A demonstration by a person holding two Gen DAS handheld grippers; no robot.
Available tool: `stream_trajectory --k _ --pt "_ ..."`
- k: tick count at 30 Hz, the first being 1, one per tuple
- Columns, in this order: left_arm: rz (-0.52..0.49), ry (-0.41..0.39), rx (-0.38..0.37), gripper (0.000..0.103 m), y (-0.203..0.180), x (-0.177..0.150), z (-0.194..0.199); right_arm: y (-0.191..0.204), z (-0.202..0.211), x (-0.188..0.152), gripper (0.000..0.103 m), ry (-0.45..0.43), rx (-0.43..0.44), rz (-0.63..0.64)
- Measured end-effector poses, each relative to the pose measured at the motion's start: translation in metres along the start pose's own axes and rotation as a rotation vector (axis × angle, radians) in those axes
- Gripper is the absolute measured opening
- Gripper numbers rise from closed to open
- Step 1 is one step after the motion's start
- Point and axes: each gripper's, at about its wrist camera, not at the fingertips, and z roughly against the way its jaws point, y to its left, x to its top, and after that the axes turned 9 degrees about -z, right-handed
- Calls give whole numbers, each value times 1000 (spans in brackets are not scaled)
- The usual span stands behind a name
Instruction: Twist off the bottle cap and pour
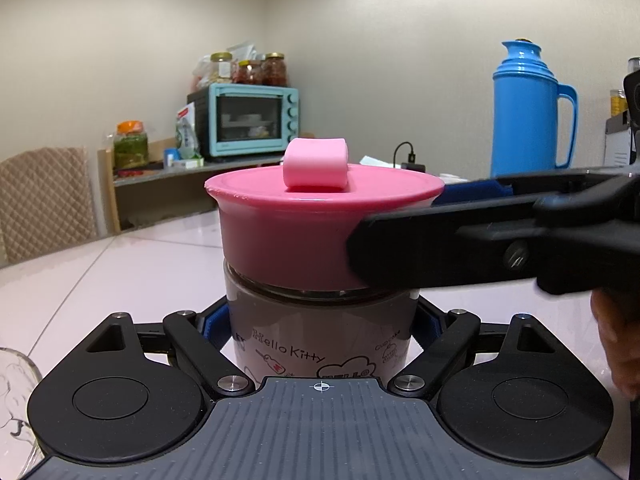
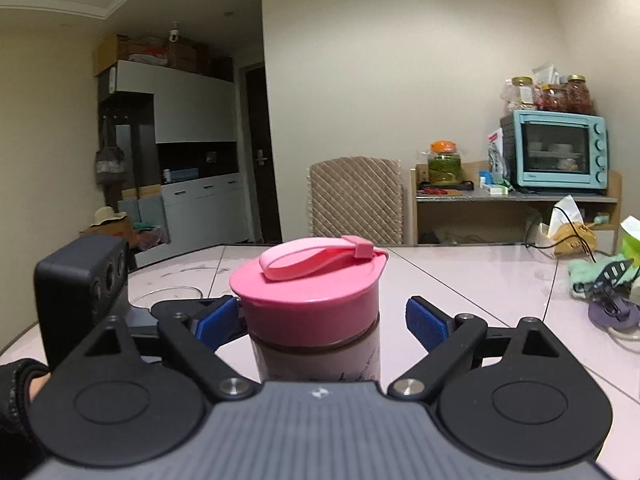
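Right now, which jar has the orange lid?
The big jar with green stuff inside, standing alone on the wooden shelf left of the blue oven. The jars on top of the oven have gold lids.

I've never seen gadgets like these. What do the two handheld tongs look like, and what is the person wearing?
Both tongs, left and right, are black, with jointed arms on silver pivot bolts, two round discs, a ribbed grey plate and ridged blue pads. A black camera box sits on the left one. A dark sleeve shows.

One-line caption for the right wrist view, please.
Right gripper open around the pink cap of the bottle on the table.
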Motion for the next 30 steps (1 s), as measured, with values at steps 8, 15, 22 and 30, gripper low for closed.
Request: stream_trajectory --k 8,15,22,30 --pt "0 0 0 90 9 1 -7 10 -13 -3 92 -10 -56 -14" --pt "1 0 0 90 10 1 -8 21 -19 -3 92 -27 -88 -10" --pt "5 1 -1 90 12 1 -8 26 -24 -4 87 -28 -99 -11" --pt "8 1 -1 90 15 0 -8 23 -23 -6 85 -26 -55 16"
